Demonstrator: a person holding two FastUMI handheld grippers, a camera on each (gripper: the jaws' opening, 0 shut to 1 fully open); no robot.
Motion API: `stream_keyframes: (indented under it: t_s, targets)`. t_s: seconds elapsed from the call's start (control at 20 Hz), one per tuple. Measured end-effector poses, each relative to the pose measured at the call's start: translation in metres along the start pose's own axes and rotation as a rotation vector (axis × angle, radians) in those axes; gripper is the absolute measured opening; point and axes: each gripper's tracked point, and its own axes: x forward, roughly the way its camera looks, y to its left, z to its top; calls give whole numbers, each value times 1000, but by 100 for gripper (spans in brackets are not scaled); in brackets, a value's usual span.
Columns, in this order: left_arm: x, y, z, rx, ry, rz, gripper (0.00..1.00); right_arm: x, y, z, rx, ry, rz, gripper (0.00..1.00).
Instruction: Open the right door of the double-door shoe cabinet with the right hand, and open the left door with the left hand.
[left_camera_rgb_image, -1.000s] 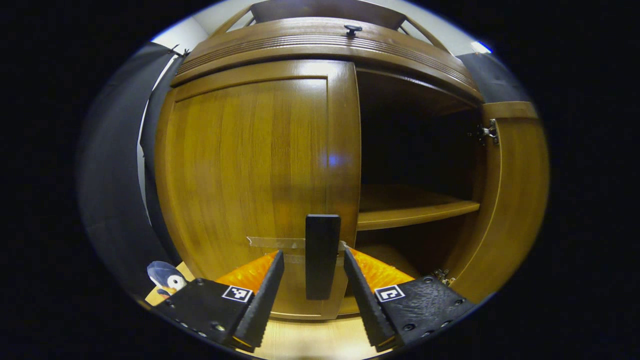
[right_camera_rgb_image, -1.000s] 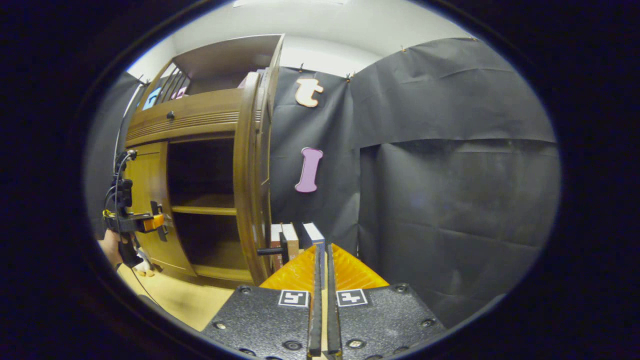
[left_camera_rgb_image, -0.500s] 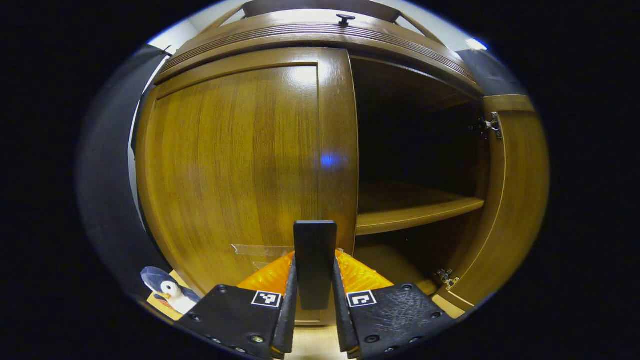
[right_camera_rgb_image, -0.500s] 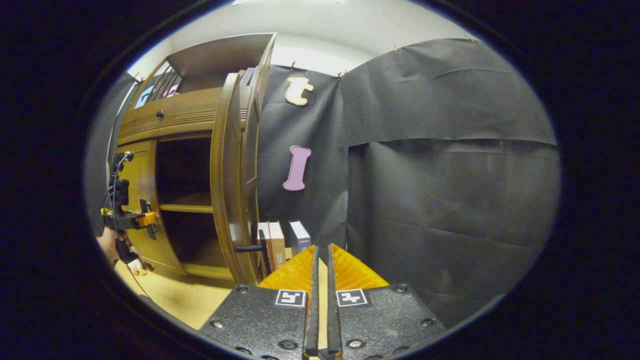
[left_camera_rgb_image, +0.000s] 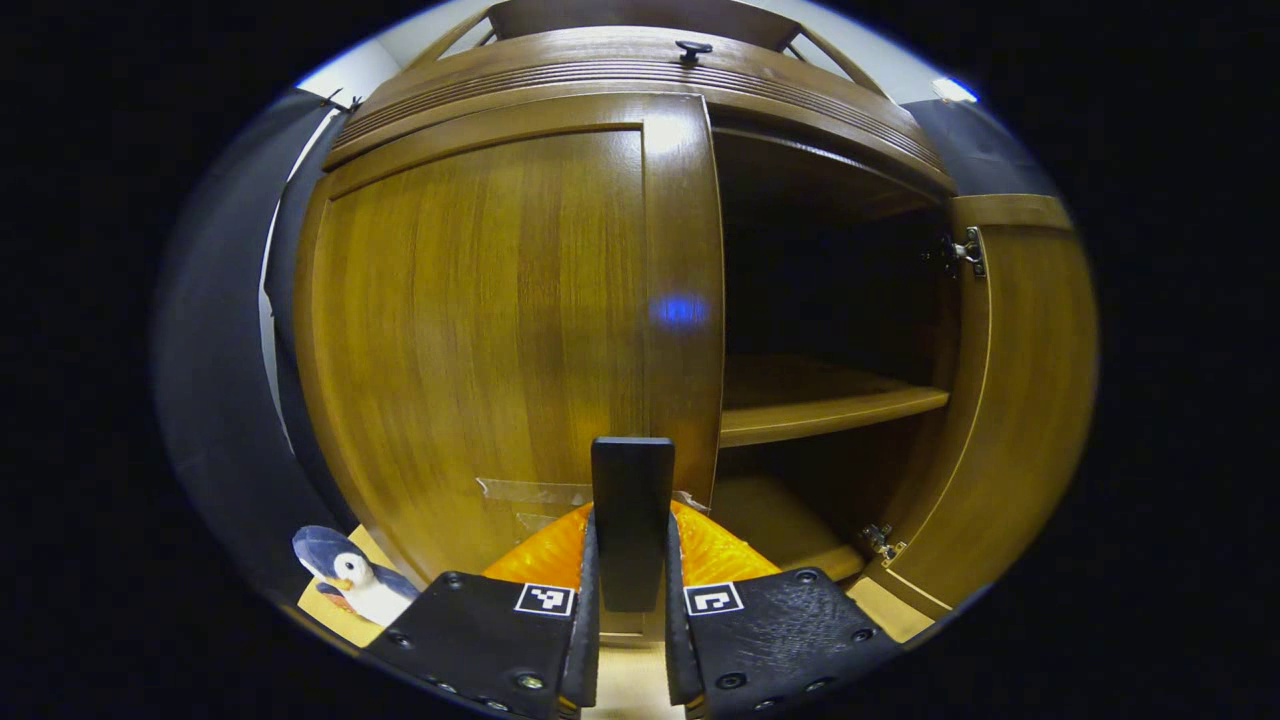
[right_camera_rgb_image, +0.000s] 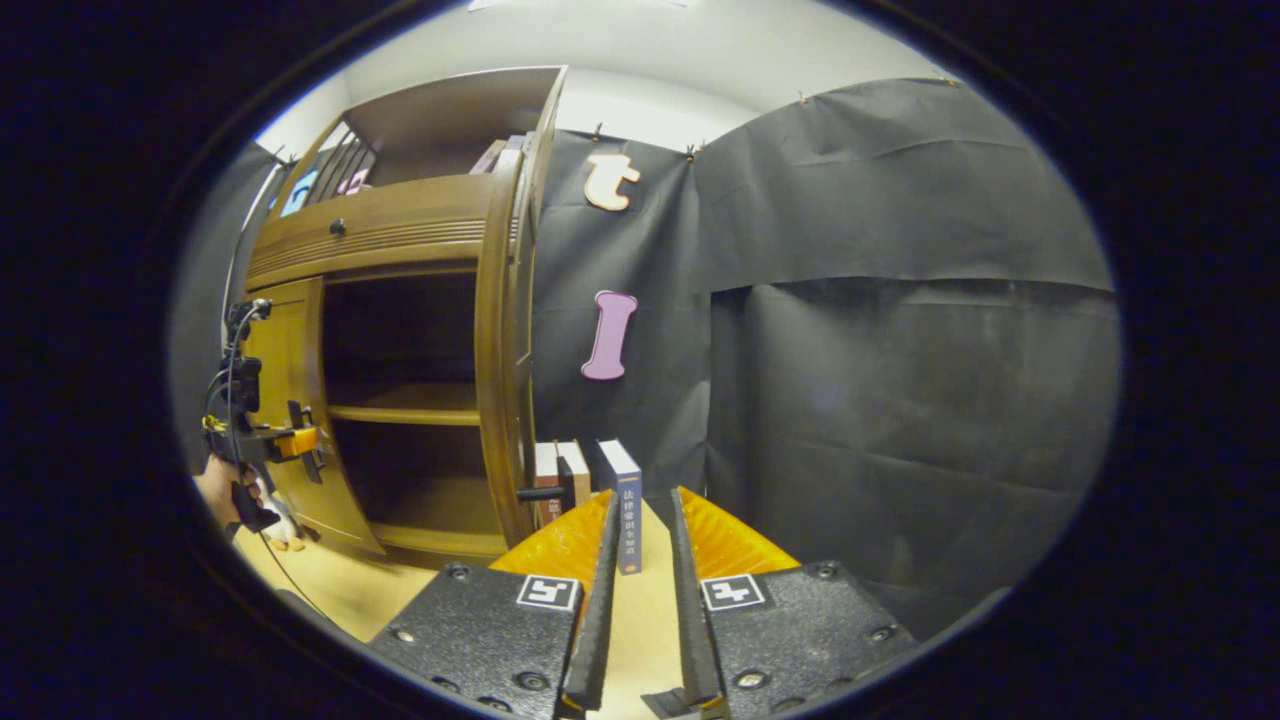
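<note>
Left gripper (left_camera_rgb_image: 630, 600): fingers clamped on the black handle (left_camera_rgb_image: 631, 500) of the left door (left_camera_rgb_image: 500, 320), low centre of the left gripper view; a second ago they stood apart.
Right gripper (right_camera_rgb_image: 640, 610): fingers slightly parted, holding nothing; they were pressed together before.
Right door (right_camera_rgb_image: 497, 350): swung open, edge-on left of centre in the right gripper view.
Left door: closed.

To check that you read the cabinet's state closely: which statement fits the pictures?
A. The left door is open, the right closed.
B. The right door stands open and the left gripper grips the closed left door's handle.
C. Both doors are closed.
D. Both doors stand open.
B: the right door is swung wide, baring the shelf, while the left gripper clamps the black handle of the closed left door.
</note>
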Motion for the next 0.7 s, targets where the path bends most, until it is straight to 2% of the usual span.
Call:
stream_keyframes:
  t_s: [0.05,0.1,0.15,0.2,0.25,0.3,0.35,0.4,0.45,0.5,0.55,0.6,0.65,0.7]
  targets:
    - [-7,1,-1,-5,-3,1,26,-5,1,0,0,-3,0,36]
    - [-14,2,-2,-5,-8,4,30,-8,1,-1,1,-3,2,36]
    - [-18,4,-3,-2,-12,8,25,-5,3,0,0,-2,11,36]
    - [-25,6,-4,-2,-15,13,34,-6,4,0,-2,1,15,37]
    - [-31,8,-5,-6,-16,18,34,-8,7,-2,-3,2,21,39]
    - [-37,11,-6,-19,-15,24,26,-11,9,-3,-5,3,23,39]
    - [-43,13,-7,-32,-16,30,34,-13,12,-2,-6,1,26,39]
    - [-48,15,-8,-40,-18,36,26,-15,14,-2,-7,1,28,39]
    - [-52,17,-8,-44,-22,42,26,-16,15,-3,-7,-1,30,39]
    - [-58,19,-10,-46,-21,49,34,-17,16,-2,-6,-3,36,39]
    - [-62,21,-10,-51,-22,57,34,-18,18,-2,-6,-4,37,39]
    - [-66,24,-11,-59,-18,65,26,-19,20,-1,-5,-5,41,39]
    - [-70,25,-12,-67,-17,74,34,-18,20,-1,-5,-7,41,39]
    - [-75,27,-14,-74,-13,84,26,-20,21,0,-3,-8,45,39]
